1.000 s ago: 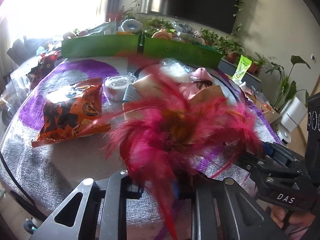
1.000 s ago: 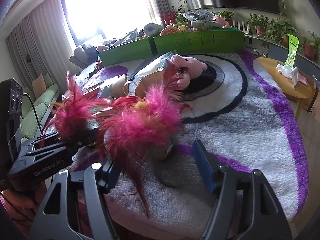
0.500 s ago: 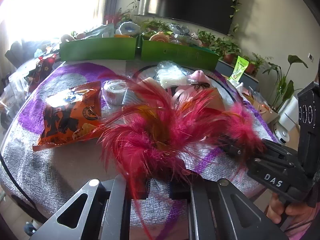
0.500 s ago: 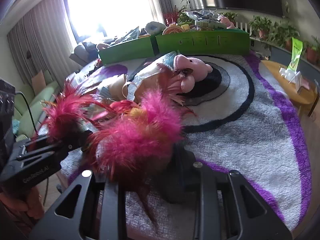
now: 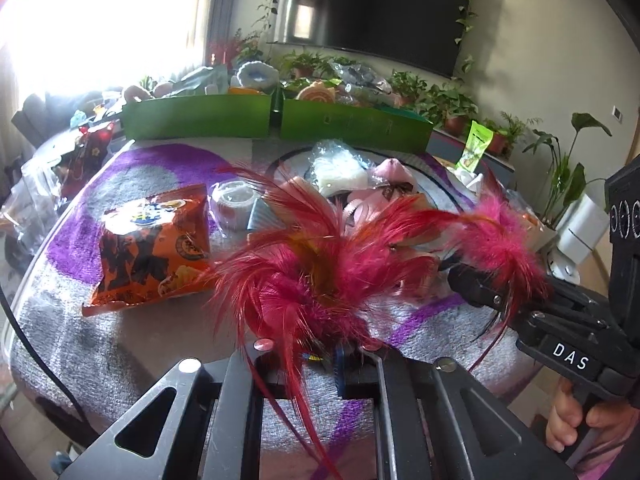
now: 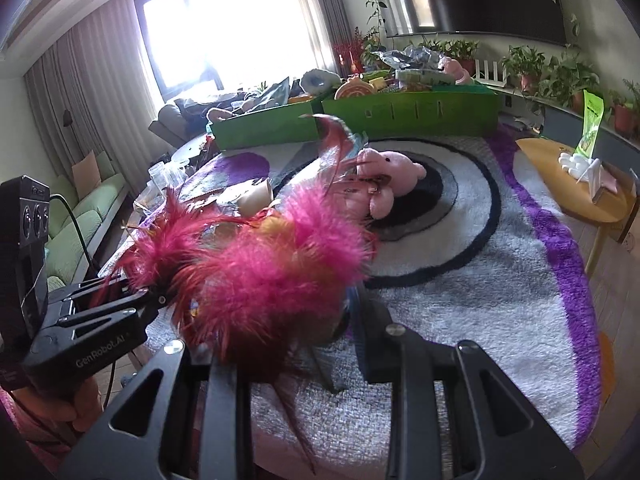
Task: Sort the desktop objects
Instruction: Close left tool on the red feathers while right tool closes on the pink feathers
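A red and pink feather bunch (image 5: pixel 320 268) hangs between both grippers above the rug-covered table. My left gripper (image 5: pixel 316 360) is shut on its near end, and feathers hide the fingertips. My right gripper (image 6: pixel 296 328) is shut on another tuft of the feathers (image 6: pixel 272 276). The right gripper shows in the left wrist view (image 5: pixel 480 284) at the right. The left gripper shows in the right wrist view (image 6: pixel 132 300) at the left. An orange snack bag (image 5: pixel 152 248), a tape roll (image 5: pixel 236 200) and a pink plush pig (image 6: pixel 388 176) lie on the rug.
Two green boxes (image 5: pixel 200 120) (image 5: pixel 352 128) full of items stand along the table's far edge. A clear bag with white contents (image 5: pixel 340 168) lies mid-table. A small yellow side table (image 6: pixel 576 176) stands at the right. Potted plants line the wall.
The right gripper closed on the feathers; it was open a second ago. Both grippers lifted slightly and the feather bunch spread between them.
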Demonstrator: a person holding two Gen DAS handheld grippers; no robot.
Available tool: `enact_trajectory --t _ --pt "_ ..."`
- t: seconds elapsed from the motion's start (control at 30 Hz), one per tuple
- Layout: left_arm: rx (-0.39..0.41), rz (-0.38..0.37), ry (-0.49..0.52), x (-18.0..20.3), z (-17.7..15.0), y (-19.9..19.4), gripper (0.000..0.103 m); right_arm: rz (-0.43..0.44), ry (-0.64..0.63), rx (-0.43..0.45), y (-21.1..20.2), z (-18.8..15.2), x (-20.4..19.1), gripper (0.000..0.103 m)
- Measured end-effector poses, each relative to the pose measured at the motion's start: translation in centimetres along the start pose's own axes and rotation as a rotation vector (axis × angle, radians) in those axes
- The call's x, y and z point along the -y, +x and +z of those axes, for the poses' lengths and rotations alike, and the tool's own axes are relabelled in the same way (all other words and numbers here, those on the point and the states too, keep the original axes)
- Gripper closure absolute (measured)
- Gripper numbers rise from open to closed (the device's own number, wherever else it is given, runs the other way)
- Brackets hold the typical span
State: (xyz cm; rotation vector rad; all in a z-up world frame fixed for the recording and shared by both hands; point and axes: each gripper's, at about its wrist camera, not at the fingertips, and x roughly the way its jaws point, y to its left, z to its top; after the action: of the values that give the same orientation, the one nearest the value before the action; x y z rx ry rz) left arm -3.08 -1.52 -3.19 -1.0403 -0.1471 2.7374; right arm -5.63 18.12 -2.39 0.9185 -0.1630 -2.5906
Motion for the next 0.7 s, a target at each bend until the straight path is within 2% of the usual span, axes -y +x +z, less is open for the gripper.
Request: enact_trajectory --t 0.17,0.43,0.7 --pt "0.01 -0.013 0.021 0.2 0.1 -0.4 0.098 -0.003 0.008 -0.012 0.2 -0.1 0.2 0.076" --pt "-0.028 -0.014 0.051 1.0 -0.7 0.4 0.098 -0.005 0.012 -0.016 0.2 -0.5 0.5 0.076" --pt "-0.028 -0.014 0.046 1.3 -1.2 0.3 0.098 0.003 0.01 -0.025 0.3 -0.8 0.4 0.076"
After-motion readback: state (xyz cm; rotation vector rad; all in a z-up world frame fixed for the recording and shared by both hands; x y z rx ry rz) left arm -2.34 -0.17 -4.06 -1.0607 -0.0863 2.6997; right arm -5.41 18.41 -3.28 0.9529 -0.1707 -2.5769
